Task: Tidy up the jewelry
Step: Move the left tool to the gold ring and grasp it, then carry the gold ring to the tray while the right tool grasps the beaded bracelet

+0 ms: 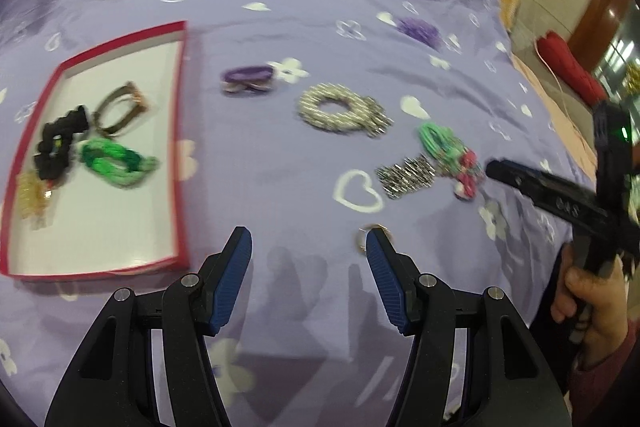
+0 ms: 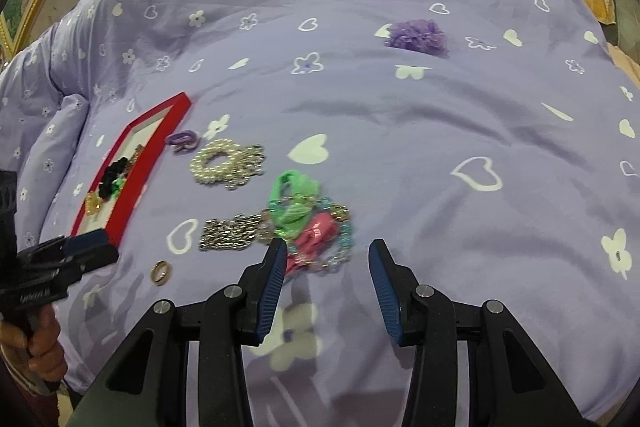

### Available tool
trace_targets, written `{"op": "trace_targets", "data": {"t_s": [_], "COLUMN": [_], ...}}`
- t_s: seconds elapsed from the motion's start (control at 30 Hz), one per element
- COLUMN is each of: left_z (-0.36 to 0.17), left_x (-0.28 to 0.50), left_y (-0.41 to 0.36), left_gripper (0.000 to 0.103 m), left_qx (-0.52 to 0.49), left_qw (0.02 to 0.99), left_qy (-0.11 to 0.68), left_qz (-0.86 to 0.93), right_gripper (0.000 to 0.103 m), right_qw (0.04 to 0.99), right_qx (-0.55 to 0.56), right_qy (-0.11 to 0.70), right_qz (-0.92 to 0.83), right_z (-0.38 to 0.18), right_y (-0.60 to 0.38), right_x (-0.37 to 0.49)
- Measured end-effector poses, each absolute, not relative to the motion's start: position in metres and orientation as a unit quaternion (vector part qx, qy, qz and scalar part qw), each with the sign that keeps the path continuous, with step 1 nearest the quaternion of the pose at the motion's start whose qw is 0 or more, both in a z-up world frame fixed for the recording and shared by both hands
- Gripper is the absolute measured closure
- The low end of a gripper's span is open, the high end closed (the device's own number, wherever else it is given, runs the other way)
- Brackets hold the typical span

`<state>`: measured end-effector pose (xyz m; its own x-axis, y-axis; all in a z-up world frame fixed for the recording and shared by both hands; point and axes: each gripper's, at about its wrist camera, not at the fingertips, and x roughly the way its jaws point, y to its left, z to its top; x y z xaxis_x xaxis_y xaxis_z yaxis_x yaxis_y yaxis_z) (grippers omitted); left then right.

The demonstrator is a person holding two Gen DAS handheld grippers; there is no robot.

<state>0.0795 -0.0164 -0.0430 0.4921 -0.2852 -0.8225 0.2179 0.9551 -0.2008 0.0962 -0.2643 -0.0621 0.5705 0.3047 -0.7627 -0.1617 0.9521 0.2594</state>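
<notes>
A red-rimmed white tray (image 1: 179, 131) lies at the left on the purple cloth and holds a green bracelet (image 1: 116, 159), a black piece (image 1: 60, 143), a brown band (image 1: 120, 107) and a gold piece (image 1: 34, 195). Loose on the cloth lie a purple band (image 1: 248, 77), a pearl bracelet (image 1: 340, 109), a silver chain piece (image 1: 406, 175), a green and pink bundle (image 1: 450, 155) and a gold ring (image 1: 370, 233). My left gripper (image 1: 308, 247) is open beside the ring. My right gripper (image 2: 328, 259) is open, just before the green and pink bundle (image 2: 308, 223).
A purple scrunchie (image 2: 416, 34) lies far back on the cloth. A red object (image 1: 568, 67) lies off the bed at the right. The purple flowered bedcover (image 2: 400, 147) is soft and wrinkled. The tray (image 2: 138, 163) also shows in the right wrist view.
</notes>
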Motion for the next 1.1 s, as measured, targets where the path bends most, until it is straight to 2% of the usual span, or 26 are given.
{"op": "trace_targets", "data": {"t_s": [0.23,0.4,0.47,0.5,0.53,0.57,0.6,0.87,0.93,1.03,1.1], "left_z": [-0.061,-0.069,-0.069,-0.069,-0.068,-0.068,-0.067,-0.066,-0.066,-0.066,-0.066], "left_x": [0.082,0.086,0.086,0.085,0.085,0.085,0.085,0.081,0.08,0.078,0.078], "left_y": [-0.056,-0.068,-0.068,-0.068,-0.067,-0.067,-0.066,-0.064,-0.063,-0.062,-0.062], "left_gripper": [0.044,0.046,0.057,0.062,0.072,0.082,0.082,0.082,0.082,0.082,0.082], "left_qx": [0.002,0.021,0.022,0.022,0.022,0.02,0.016,0.01,0.007,0.006,0.007], "left_qw": [0.85,0.856,0.857,0.858,0.858,0.858,0.857,0.859,0.859,0.859,0.859], "left_qy": [0.497,0.488,0.485,0.483,0.481,0.481,0.481,0.476,0.476,0.477,0.476], "left_qz": [-0.177,-0.17,-0.172,-0.173,-0.176,-0.18,-0.185,-0.187,-0.187,-0.187,-0.186], "right_gripper": [0.061,0.072,0.083,0.083,0.087,0.099,0.103,0.101,0.092,0.07,0.067], "right_qw": [0.879,0.88,0.882,0.881,0.88,0.879,0.879,0.883,0.879,0.876,0.874], "right_qx": [0.064,0.036,0.03,0.035,0.042,0.049,0.055,0.086,0.092,0.093,0.082], "right_qy": [0.453,0.452,0.448,0.448,0.449,0.449,0.449,0.437,0.442,0.448,0.454], "right_qz": [0.134,0.14,0.144,0.15,0.151,0.151,0.15,0.148,0.152,0.153,0.15], "right_z": [-0.071,-0.08,-0.079,-0.08,-0.08,-0.08,-0.079,-0.065,-0.064,-0.066,-0.07], "right_y": [-0.26,-0.248,-0.245,-0.245,-0.247,-0.249,-0.251,-0.266,-0.267,-0.266,-0.259], "right_x": [0.108,0.112,0.11,0.11,0.11,0.11,0.109,0.099,0.098,0.097,0.099]}}
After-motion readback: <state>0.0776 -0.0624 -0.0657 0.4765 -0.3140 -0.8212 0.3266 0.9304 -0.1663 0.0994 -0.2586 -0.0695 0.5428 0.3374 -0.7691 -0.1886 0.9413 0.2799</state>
